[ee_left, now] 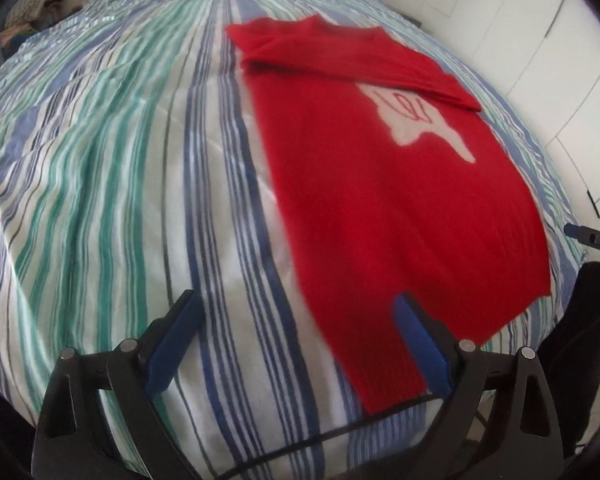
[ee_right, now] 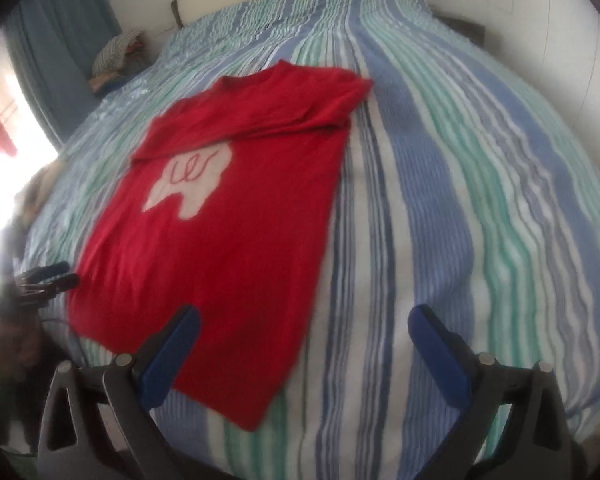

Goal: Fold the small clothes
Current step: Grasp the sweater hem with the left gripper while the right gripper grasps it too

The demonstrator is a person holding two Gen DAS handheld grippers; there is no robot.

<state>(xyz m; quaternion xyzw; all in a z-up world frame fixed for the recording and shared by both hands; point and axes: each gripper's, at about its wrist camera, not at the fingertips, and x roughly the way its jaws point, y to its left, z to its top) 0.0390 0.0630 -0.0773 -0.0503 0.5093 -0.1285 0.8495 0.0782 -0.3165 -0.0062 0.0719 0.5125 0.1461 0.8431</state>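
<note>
Both jaws apart, I'd pinch the red sweater hem corners evenly at the bed near edge: left gripper, right gripper.

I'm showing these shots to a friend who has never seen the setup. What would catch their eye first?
The bright red sweater with a pale patch on its chest, lying flat on the striped bedspread, a sleeve folded across its top. Next, the open blue-padded left claw and right claw at its near hem. A small pile of clothes sits beside the bed's far corner.
</note>
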